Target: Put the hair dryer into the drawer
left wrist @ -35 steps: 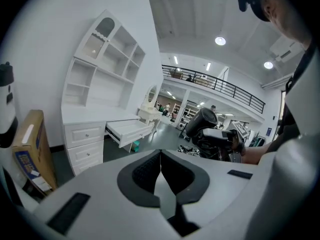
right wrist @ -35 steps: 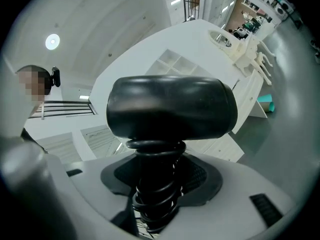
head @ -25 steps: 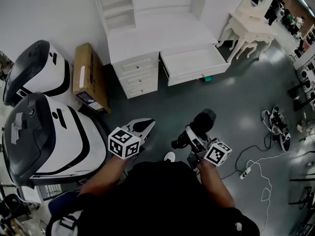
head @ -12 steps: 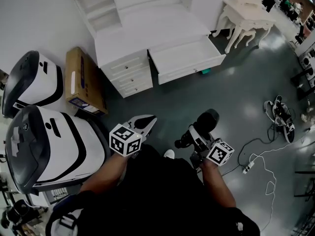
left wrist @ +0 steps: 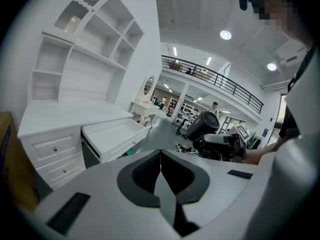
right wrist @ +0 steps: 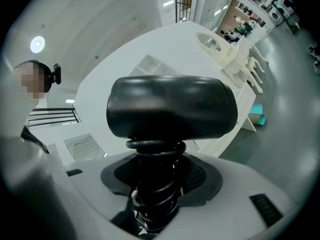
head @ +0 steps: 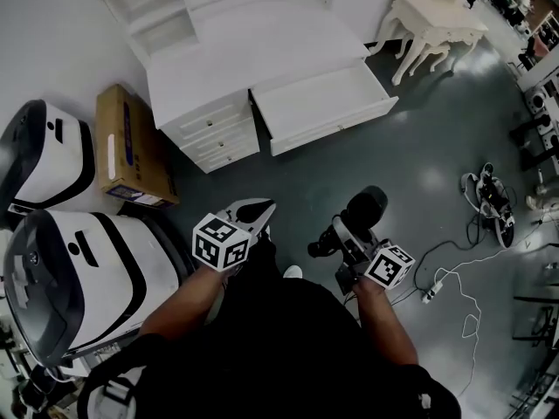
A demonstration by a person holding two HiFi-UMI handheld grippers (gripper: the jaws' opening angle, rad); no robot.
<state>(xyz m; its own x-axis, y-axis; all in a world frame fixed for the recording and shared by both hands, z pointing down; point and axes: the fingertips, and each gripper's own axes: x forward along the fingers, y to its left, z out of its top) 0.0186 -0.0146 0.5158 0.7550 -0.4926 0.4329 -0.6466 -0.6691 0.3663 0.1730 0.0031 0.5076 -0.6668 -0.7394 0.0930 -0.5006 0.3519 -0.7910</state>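
A black hair dryer (head: pixel 356 216) (right wrist: pixel 172 109) (left wrist: pixel 202 126) stands up out of my right gripper (head: pixel 349 244) (right wrist: pixel 155 184), which is shut on its cable-wrapped handle. My left gripper (head: pixel 253 209) (left wrist: pixel 160 176) is shut with nothing in it, held level to the left of the dryer. The white dresser's wide drawer (head: pixel 319 105) (left wrist: pixel 112 134) stands pulled open and looks empty, well ahead of both grippers across the grey floor.
Three small closed drawers (head: pixel 210 133) sit left of the open one. A cardboard box (head: pixel 122 147) and large white-and-black machines (head: pixel 79 278) stand at the left. A white side table (head: pixel 437 24) is at the back right; cables and a power strip (head: pixel 437 291) lie on the floor right.
The view has shifted so the dresser and its open drawer sit further left and a little nearer. Both grippers keep their hold and pose; the dryer stays in the right one.
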